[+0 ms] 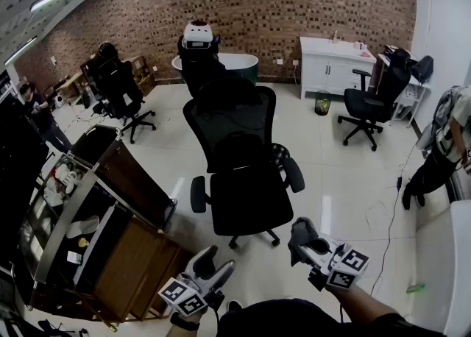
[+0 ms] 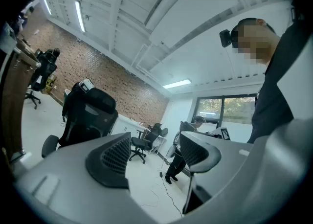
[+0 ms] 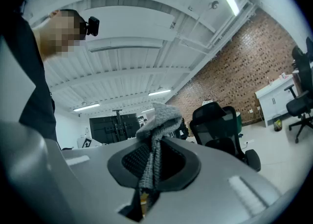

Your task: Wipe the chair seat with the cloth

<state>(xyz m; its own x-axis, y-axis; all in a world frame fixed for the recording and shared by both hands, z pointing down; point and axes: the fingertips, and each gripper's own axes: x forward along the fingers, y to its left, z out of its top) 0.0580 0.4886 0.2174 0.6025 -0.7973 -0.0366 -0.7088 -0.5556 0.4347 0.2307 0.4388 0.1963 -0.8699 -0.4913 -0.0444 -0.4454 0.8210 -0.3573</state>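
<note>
The right gripper (image 1: 303,234) is well short of the chair seat (image 1: 246,199), its jaws pinching a grey cloth (image 3: 157,120), apparently ready for wiping, while the left gripper (image 1: 212,263) hangs alongside, jaws spread and empty.

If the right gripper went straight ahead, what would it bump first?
Likely nothing nearby: the right gripper, shut on the cloth, points upward, leaving the black chair aside. Depth is unclear.
</note>
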